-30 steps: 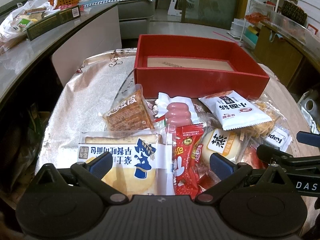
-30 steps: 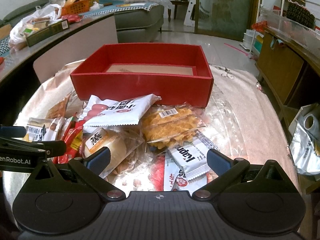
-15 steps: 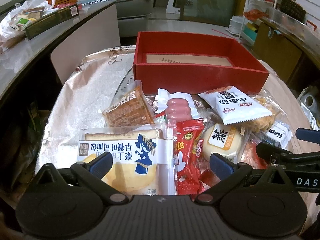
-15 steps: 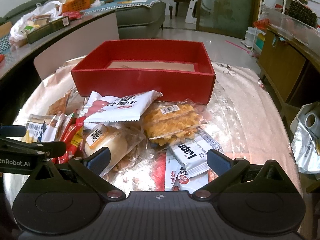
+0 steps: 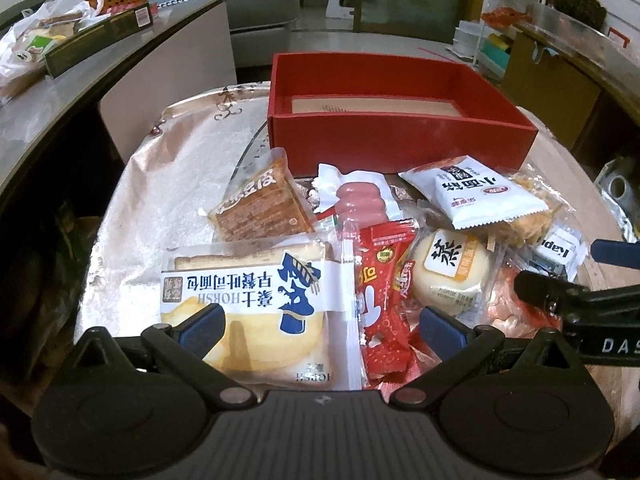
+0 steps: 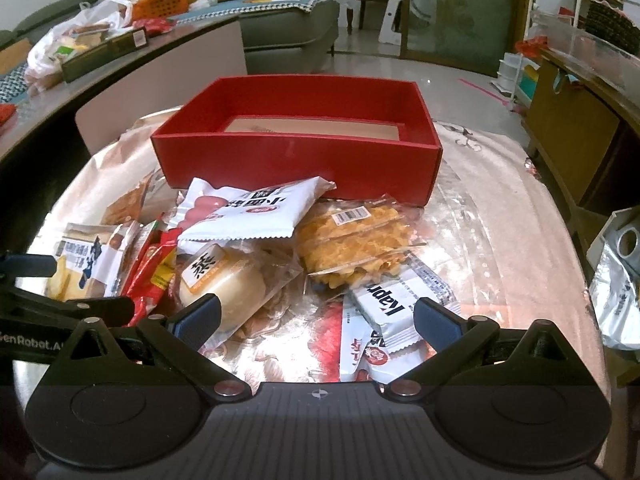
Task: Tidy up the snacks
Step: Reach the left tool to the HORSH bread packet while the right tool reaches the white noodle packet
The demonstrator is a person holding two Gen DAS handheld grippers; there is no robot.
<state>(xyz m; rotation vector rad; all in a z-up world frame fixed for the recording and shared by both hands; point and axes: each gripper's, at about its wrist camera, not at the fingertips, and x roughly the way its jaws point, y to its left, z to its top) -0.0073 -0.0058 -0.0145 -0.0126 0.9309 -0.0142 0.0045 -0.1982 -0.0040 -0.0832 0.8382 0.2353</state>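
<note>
Our left gripper, spread wide, hovers nearest the clear-wrapped toast packet; our right gripper is spread too, empty red cardboard box beyond.

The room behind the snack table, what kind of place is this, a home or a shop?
Probably a home living room: a grey sofa stands behind the table, a wooden cabinet lines the right wall, and a cluttered side counter holds bags and a basket.
</note>
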